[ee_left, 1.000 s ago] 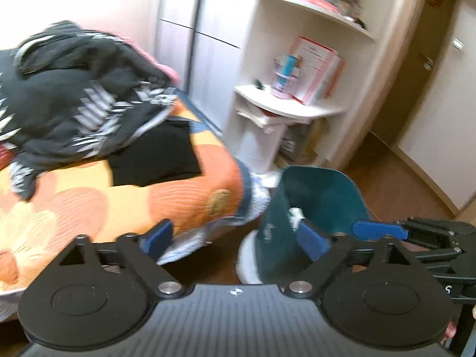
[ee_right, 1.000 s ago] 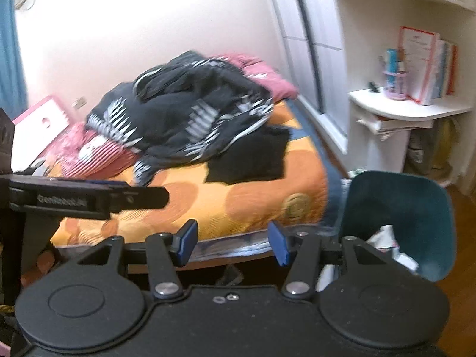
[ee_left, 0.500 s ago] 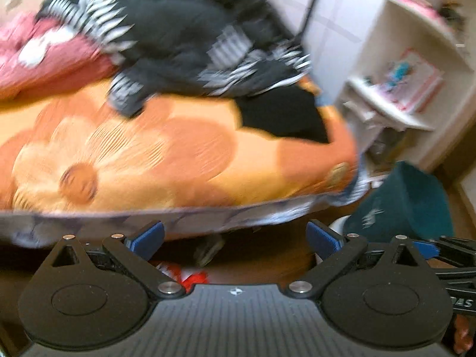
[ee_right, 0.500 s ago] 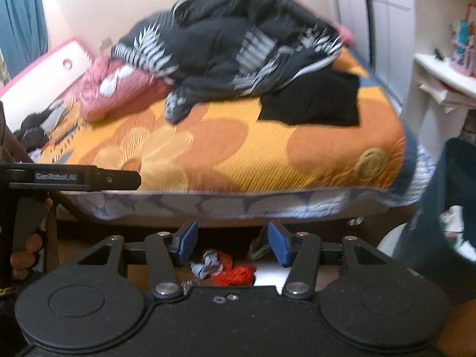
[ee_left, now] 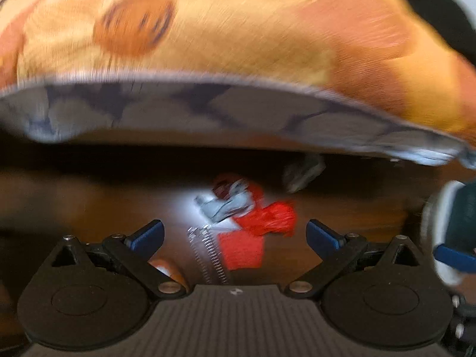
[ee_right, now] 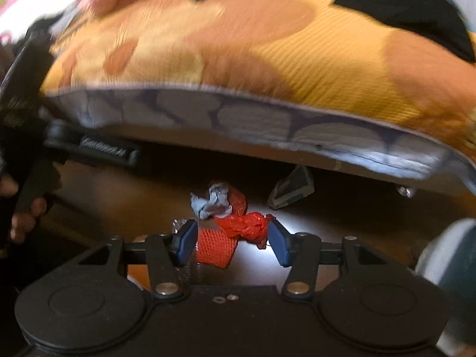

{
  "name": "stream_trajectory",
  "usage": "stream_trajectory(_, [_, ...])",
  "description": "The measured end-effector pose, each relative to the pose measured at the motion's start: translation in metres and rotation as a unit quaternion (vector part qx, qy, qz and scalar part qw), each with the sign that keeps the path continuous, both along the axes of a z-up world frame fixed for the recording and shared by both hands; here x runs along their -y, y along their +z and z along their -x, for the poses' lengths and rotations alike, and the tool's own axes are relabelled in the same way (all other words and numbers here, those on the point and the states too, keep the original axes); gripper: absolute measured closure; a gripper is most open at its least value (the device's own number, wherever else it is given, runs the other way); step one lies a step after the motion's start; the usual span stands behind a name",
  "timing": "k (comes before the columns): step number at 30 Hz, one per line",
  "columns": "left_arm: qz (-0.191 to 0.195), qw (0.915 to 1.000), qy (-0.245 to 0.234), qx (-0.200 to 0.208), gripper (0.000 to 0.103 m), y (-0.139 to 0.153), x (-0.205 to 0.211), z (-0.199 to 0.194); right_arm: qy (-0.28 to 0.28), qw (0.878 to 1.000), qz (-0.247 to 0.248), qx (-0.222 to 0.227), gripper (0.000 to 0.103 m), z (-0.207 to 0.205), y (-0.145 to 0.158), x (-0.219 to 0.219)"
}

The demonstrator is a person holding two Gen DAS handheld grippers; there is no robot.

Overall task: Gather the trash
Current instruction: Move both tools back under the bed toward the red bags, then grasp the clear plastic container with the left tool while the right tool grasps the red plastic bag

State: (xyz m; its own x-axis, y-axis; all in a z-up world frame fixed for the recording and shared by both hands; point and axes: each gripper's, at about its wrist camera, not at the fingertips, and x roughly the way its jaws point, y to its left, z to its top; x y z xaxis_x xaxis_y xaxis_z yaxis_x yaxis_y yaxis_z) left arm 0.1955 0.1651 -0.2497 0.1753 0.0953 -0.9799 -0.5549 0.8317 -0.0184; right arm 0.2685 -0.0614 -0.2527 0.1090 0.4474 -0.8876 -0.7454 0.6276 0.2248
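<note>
Between my right tool (ee_right: 232, 241) pads, open and gripping nothing: red net trash (ee_right: 235, 232) on floor (ee_right: 342, 223) beside bed (ee_right: 267, 59). Left tool (ee_left: 235, 235) open, empty. Risk: loose mesh snags, grey wad (ee_right: 209, 203) drops off.

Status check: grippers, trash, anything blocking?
Both grippers, left and right, open, empty. Red trash on floor by bed, framed by right jaws, not gripped. Nothing blocking.

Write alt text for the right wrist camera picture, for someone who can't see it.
The open right gripper frames a heap of red mesh and plastic trash with a grey crumpled scrap on a wooden floor, just before the edge of an orange flowered bedspread. The picture is blurred.
</note>
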Motion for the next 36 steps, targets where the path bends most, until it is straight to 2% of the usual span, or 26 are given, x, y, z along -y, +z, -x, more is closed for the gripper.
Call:
stream_trajectory(2, [0.003, 0.9988, 0.037, -0.034, 0.001, -0.029, -0.010, -0.004, 0.023, 1.000, 0.011, 0.006, 0.051, -0.003, -0.020, -0.011])
stream_trajectory(5, [0.035, 0.9929, 0.090, -0.070, 0.001, -0.068, -0.020, -0.008, 0.057, 0.998, 0.035, 0.007, 0.051, -0.008, -0.052, -0.027])
stream_trajectory(10, [0.071, 0.9811, 0.132, -0.123, 0.001, -0.128, -0.027, -0.005, 0.128, 0.990, 0.063, 0.005, 0.051, -0.009, -0.103, -0.049])
stream_trajectory(12, [0.082, 0.9759, 0.149, -0.137, 0.001, -0.148, -0.029, -0.006, 0.160, 0.984, 0.076, 0.020, 0.051, -0.004, -0.121, -0.056])
stream_trajectory(16, [0.098, 0.9662, 0.177, -0.159, 0.001, -0.186, -0.036, -0.008, 0.239, 0.964, 0.098, 0.065, 0.051, 0.009, -0.158, -0.070])
stream_trajectory(23, [0.126, 0.9441, 0.223, -0.208, 0.002, -0.252, -0.046, 0.007, 0.279, 0.950, 0.124, 0.069, 0.051, 0.012, -0.209, -0.085])
stream_trajectory(24, [0.127, 0.9415, 0.228, -0.213, 0.002, -0.259, -0.047, 0.009, 0.284, 0.948, 0.126, 0.065, 0.051, 0.011, -0.214, -0.086])
stream_trajectory(26, [0.133, 0.9371, 0.235, -0.221, 0.002, -0.272, -0.048, 0.013, 0.302, 0.939, 0.138, 0.087, 0.051, 0.016, -0.226, -0.090])
stream_trajectory(28, [0.132, 0.9351, 0.234, -0.231, 0.002, -0.283, -0.048, 0.015, 0.320, 0.931, 0.139, 0.107, 0.051, 0.021, -0.234, -0.093])
stream_trajectory(31, [0.136, 0.9333, 0.233, -0.238, 0.007, -0.297, -0.048, 0.017, 0.346, 0.914, 0.152, 0.143, 0.051, 0.029, -0.250, -0.101])
stream_trajectory(33, [0.137, 0.9317, 0.231, -0.245, 0.008, -0.306, -0.049, 0.018, 0.361, 0.907, 0.158, 0.149, 0.051, 0.032, -0.261, -0.104])
stream_trajectory(36, [0.140, 0.9295, 0.232, -0.250, 0.018, -0.315, -0.048, 0.021, 0.377, 0.900, 0.164, 0.143, 0.054, 0.033, -0.271, -0.108])
